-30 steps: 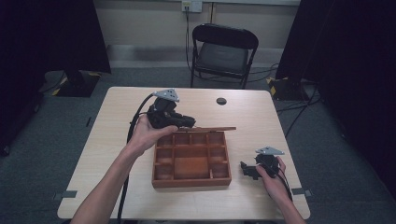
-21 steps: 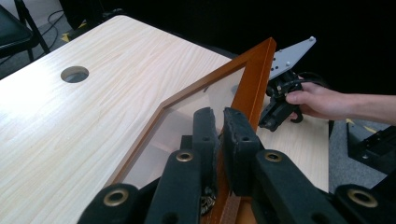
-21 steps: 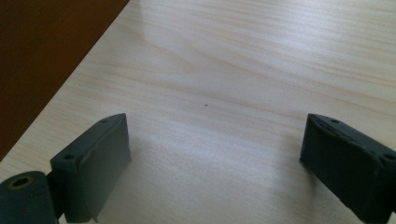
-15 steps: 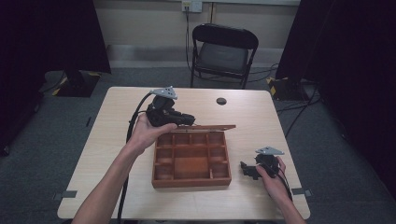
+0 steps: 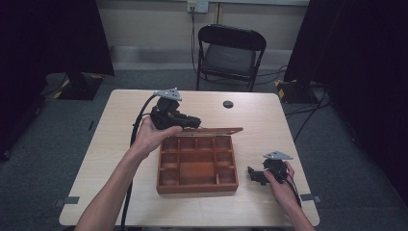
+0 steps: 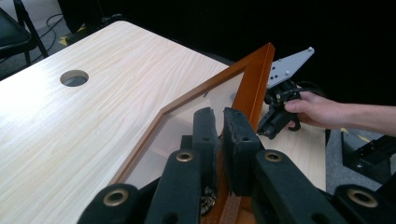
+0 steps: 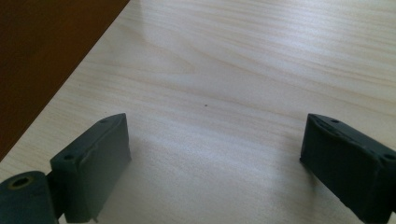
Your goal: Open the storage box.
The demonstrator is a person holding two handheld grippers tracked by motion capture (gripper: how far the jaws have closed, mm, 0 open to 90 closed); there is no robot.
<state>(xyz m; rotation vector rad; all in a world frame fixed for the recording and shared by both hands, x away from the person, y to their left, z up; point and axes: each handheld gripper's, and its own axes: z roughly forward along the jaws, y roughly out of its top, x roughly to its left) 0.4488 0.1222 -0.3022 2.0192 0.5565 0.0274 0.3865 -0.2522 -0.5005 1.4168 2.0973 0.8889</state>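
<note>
A brown wooden box with several compartments sits in the middle of the table. Its glass-paned lid stands raised along the far side. My left gripper is at the lid's left end, shut on the lid's wooden frame; in the left gripper view the pads pinch that frame edge beside the pane. My right gripper rests low on the table to the right of the box, open, with bare tabletop between its fingers. The box's side wall shows at the upper left of the right gripper view.
A round cable hole lies in the tabletop beyond the box. A black folding chair stands behind the table. The left gripper's cable trails over the table's left part.
</note>
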